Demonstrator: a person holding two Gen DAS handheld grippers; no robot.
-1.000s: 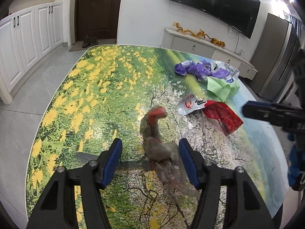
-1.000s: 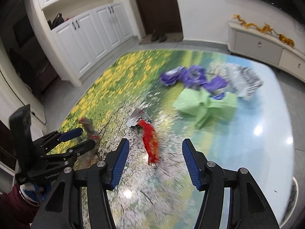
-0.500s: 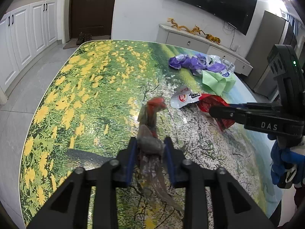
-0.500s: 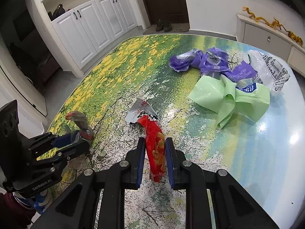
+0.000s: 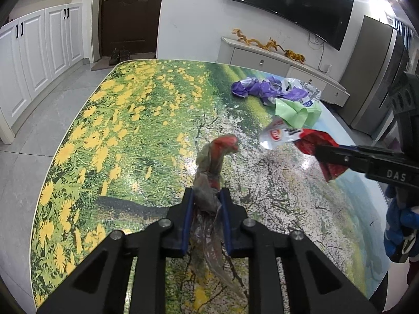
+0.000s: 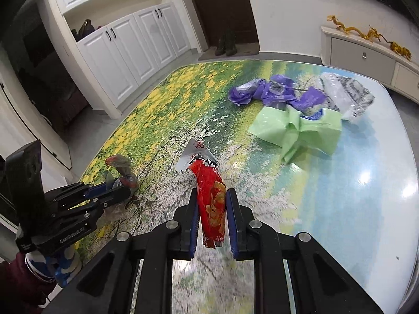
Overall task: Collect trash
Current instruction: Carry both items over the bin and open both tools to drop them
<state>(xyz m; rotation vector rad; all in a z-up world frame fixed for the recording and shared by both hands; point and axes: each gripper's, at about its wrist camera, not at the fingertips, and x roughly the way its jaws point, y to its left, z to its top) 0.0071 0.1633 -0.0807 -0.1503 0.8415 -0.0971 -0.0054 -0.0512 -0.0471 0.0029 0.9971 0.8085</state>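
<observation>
We have two pieces of trash in hand. The left gripper (image 5: 207, 196) has just closed its jaws fully on the crumpled clear wrapper (image 5: 209, 180) with a red end, which stands up from the pads while its clear tail trails back onto the flowered table (image 5: 117, 120). The right gripper (image 6: 211, 204) has likewise just closed its jaws, down to a narrow gap, on the red snack bag (image 6: 212, 198), pinched flat between the pads with its torn silver end poking forward.

What worries us is the thinness of both pieces. The clear film is slick and only bunched between the pads, so we judge it could slide out if we lift quickly, or catch by its tail on the tabletop. The red bag is held near one end; its free length may flop or shed crumbs if it is tipped open-end down. The two grippers work near each other, so a careless swing could knock one piece loose.

Counting outward: two grippers, each with one piece. Farther across the table lie one purple bag (image 6: 275, 93), one green bag (image 6: 301, 130) touching it, and one clear printed bag (image 6: 348, 94) behind them, so we count five pieces of trash. We see no bin in either view.
</observation>
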